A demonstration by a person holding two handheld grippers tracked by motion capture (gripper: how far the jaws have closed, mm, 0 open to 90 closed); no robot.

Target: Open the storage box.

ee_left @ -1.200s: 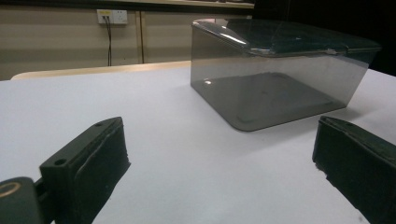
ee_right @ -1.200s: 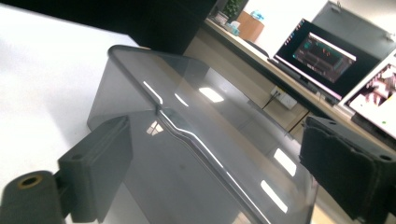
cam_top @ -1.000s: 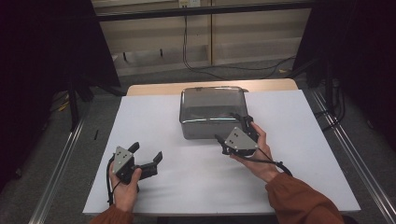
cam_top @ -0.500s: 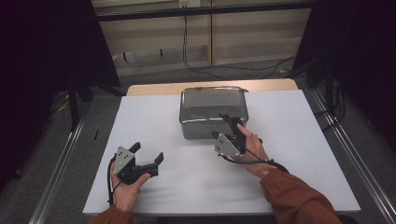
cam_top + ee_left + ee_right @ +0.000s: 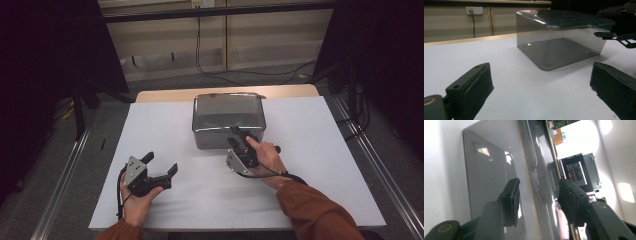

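Since the earlier frames, the right gripper (image 5: 239,141) has been brought in from the box's right corner to the front edge of the smoked plastic box (image 5: 228,120), and its jaws have just been closing. In the right gripper view the lid rim (image 5: 534,170) is seen between the two jaws, one under the rim against the wall, one above; a gap is seen at each pad, so no pinch is made yet. The left gripper (image 5: 160,167) is held spread wide, with the box well beyond its jaws and nothing between them. A slip off the thin, glossy rim is judged likely if the jaws are closed off-centre, and the light box could be dragged across the white table (image 5: 325,150).
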